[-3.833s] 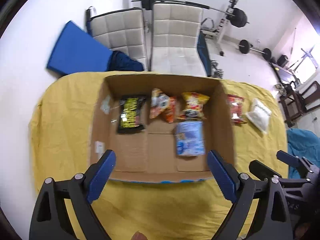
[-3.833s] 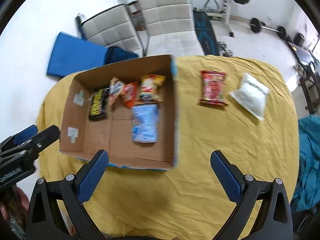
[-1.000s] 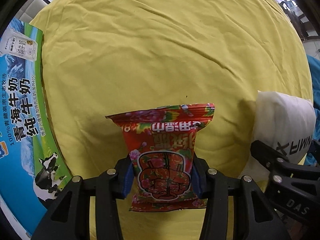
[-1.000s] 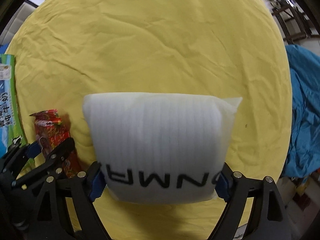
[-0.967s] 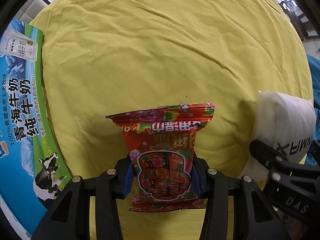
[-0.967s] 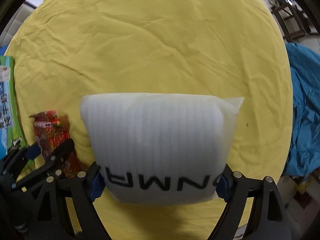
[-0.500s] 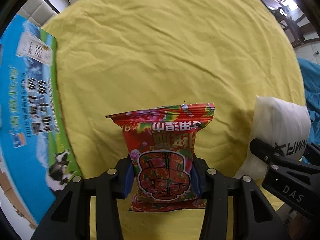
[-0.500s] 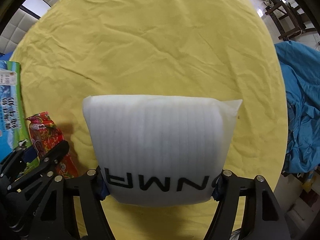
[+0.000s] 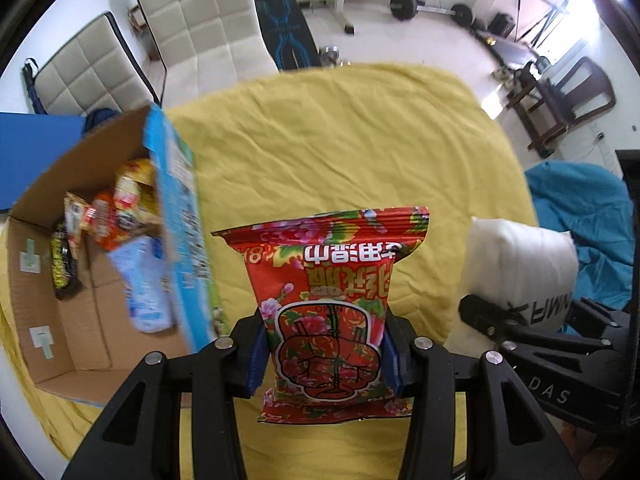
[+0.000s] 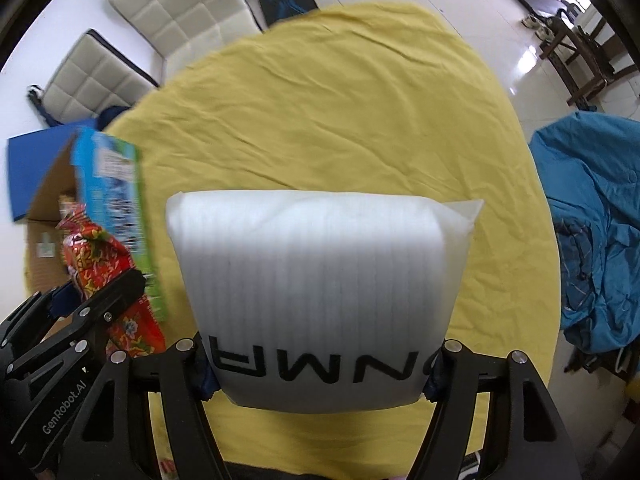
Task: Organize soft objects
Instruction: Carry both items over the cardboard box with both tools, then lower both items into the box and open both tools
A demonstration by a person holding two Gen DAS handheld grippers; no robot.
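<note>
My left gripper (image 9: 324, 356) is shut on a red flowered snack packet (image 9: 328, 280), which hangs above the yellow-clothed table (image 9: 340, 140). To its right, the right gripper (image 10: 320, 372) has its pads pressed on a white foam pouch (image 10: 320, 272) with black lettering, also held off the cloth. The pouch (image 9: 520, 264) shows at the right of the left wrist view. The red packet (image 10: 100, 264) shows at the left of the right wrist view. An open cardboard box (image 9: 180, 240) with a blue printed side stands on the left of the table.
Several snack packets (image 9: 120, 208) lie inside the box. Two padded white chairs (image 9: 208, 32) stand beyond the table. A blue cloth heap (image 9: 580, 208) lies to the right, a blue mat (image 9: 36, 148) to the left. Gym weights (image 9: 404, 6) sit on the floor behind.
Both grippers have risen with their loads, so the table now sits well below and the box and room have come into view. The right jaws have narrowed on the pouch.
</note>
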